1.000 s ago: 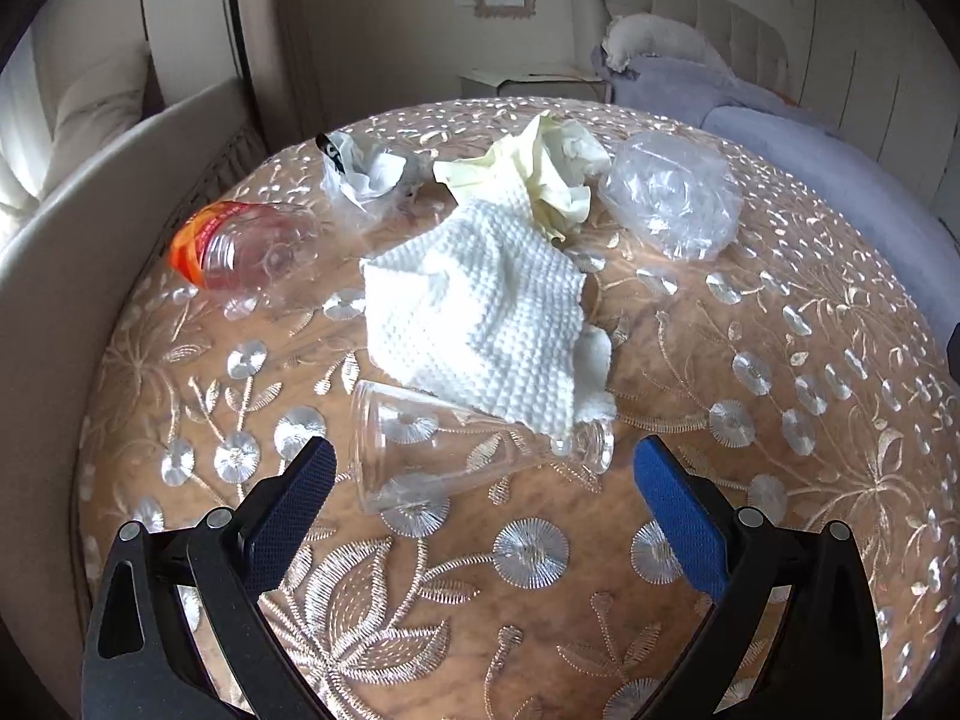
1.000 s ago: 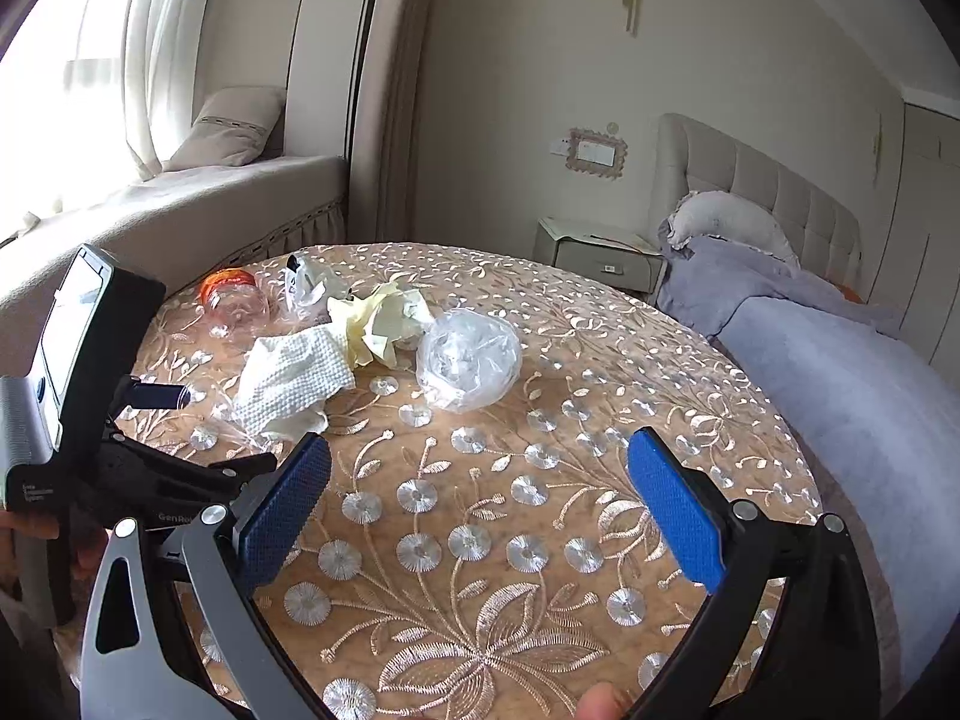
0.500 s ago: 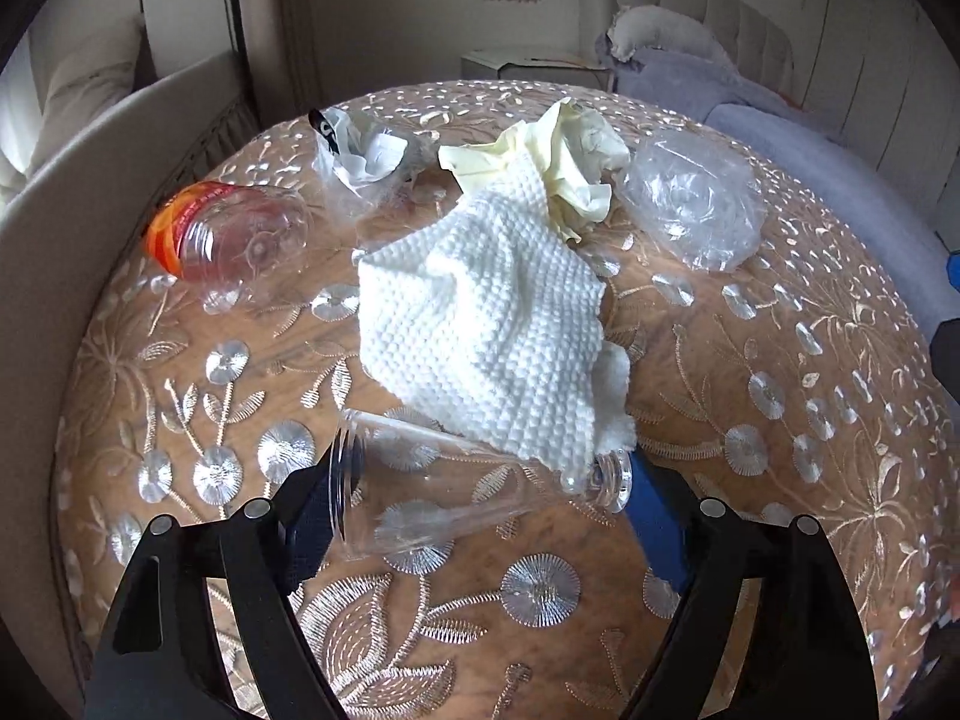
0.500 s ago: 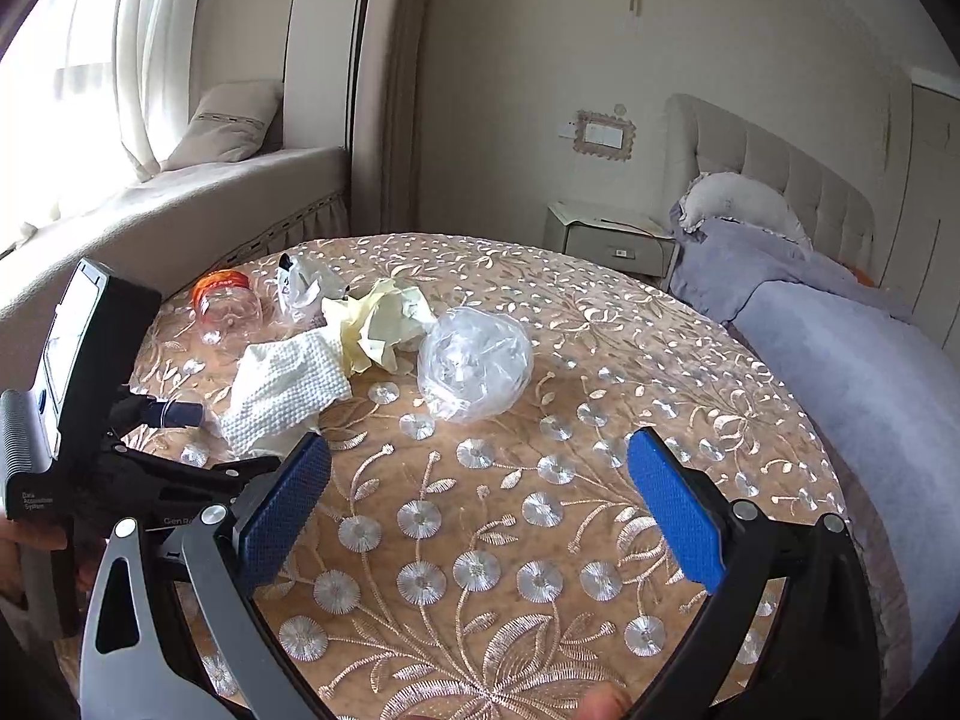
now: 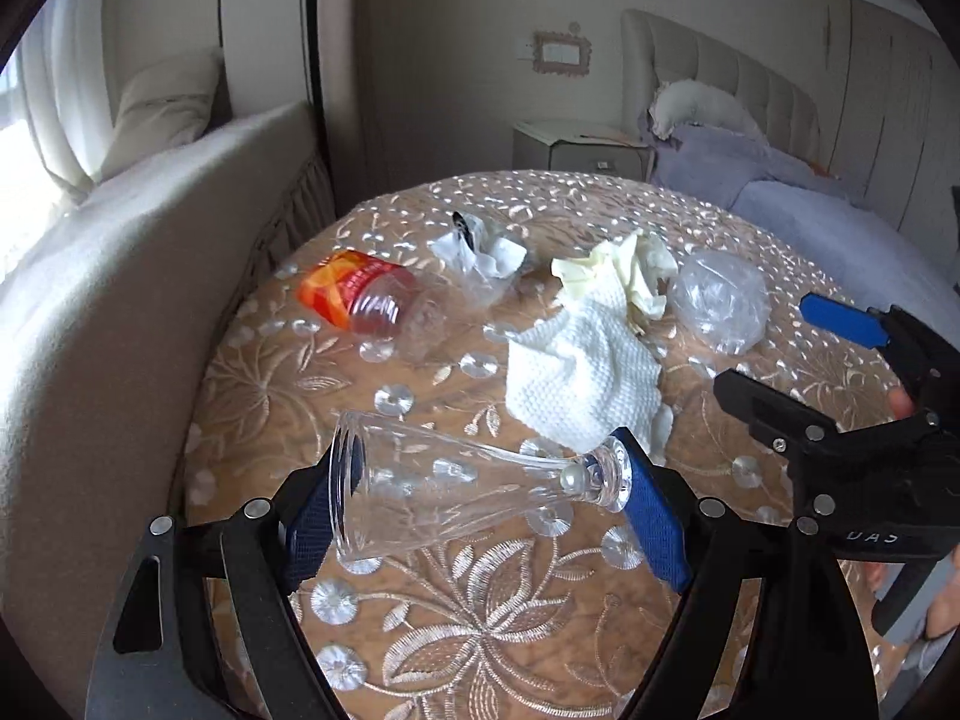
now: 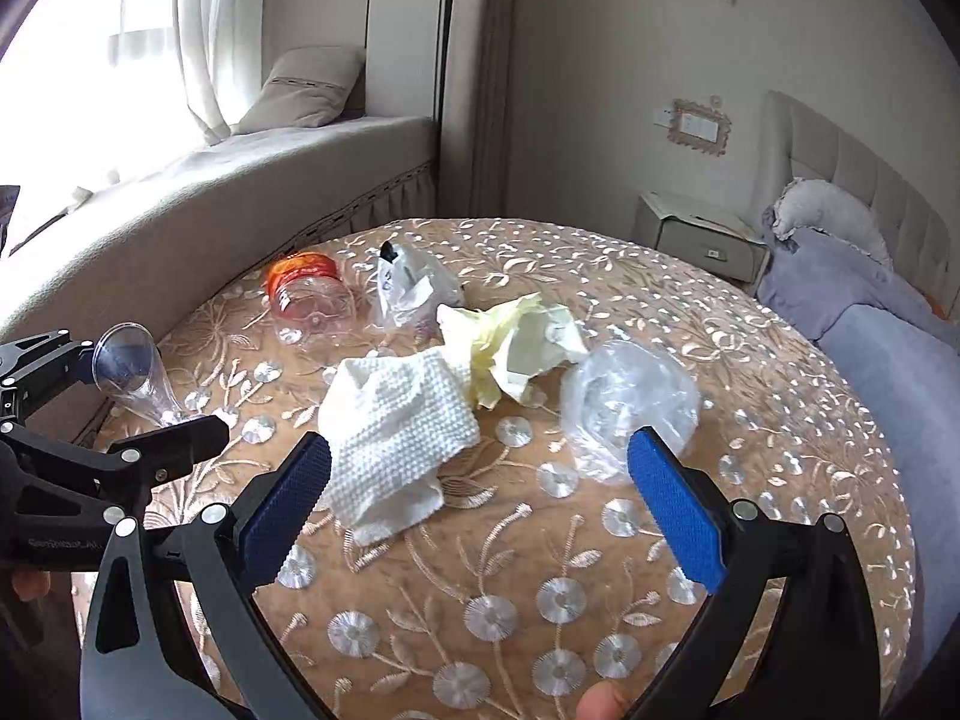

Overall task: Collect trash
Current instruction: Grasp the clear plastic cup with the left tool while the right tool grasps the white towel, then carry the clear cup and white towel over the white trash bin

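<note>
We are noting left hand-held gripper (image 5: 480, 510) clamping clear cup (image 5: 468, 489) end to end; right hand-held gripper (image 6: 480, 516) gaping over white napkin (image 6: 396, 426). We are advising steady lift, light squeeze.

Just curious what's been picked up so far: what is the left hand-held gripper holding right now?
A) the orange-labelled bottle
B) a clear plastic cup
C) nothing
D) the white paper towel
B: the left hand-held gripper has its blue pads clamped on the two ends of the clear plastic cup, which lies sideways between them.

Right gripper (image 6: 477, 513) jaws apart above white paper towel (image 6: 399, 420), clear cup (image 6: 135, 375) far left
</note>
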`<state>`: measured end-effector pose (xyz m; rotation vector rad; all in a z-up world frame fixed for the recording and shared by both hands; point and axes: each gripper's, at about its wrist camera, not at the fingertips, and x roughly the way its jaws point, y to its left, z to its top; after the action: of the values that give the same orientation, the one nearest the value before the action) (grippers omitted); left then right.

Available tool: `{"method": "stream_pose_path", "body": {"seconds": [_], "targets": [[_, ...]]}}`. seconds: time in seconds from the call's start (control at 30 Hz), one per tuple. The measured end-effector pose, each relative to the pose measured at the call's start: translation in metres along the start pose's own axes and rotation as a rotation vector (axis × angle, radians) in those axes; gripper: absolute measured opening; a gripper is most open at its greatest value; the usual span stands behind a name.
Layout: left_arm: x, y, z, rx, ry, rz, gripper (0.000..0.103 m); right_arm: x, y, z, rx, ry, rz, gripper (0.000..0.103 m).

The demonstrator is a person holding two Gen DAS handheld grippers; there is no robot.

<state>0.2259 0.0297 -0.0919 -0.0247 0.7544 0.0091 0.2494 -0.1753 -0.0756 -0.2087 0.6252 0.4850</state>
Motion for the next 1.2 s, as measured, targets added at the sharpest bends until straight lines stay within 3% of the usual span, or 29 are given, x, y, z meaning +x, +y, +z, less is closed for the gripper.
{"method": "stream_pose_path", "body": {"seconds": [0.4, 0.57, 0.6, 0.7, 0.73, 0.8, 1.0, 1.2], "targets": [[0.002, 0.032, 0.004, -0.069, -0.037, 0.030, 0.081, 0.056, 0.041, 0.015, -0.075, 0.073, 0.057, 0.099], [0.005, 0.042, 0.005, -0.095, -0.041, 0.027, 0.081, 0.086, 0.051, 0.015, -0.092, 0.140, 0.028, 0.094], [0.006, 0.043, 0.005, -0.099, -0.041, 0.027, 0.081, 0.091, 0.051, 0.013, -0.097, 0.160, 0.019, 0.088], [0.008, 0.045, 0.005, -0.105, -0.040, 0.025, 0.081, 0.103, 0.048, 0.007, -0.087, 0.219, 0.020, 0.053], [0.007, 0.045, 0.005, -0.105, -0.040, 0.024, 0.081, 0.103, 0.045, 0.006, -0.071, 0.224, 0.023, 0.030], [0.006, 0.043, 0.005, -0.100, -0.043, 0.020, 0.081, 0.098, 0.039, 0.008, -0.055, 0.220, 0.012, 0.015], [-0.005, 0.028, 0.010, -0.078, -0.074, -0.001, 0.081, 0.032, 0.007, 0.020, 0.080, 0.088, 0.044, 0.014], [-0.021, -0.008, 0.014, -0.027, -0.109, -0.071, 0.081, -0.061, -0.013, 0.024, 0.098, -0.075, -0.028, 0.015]]}}
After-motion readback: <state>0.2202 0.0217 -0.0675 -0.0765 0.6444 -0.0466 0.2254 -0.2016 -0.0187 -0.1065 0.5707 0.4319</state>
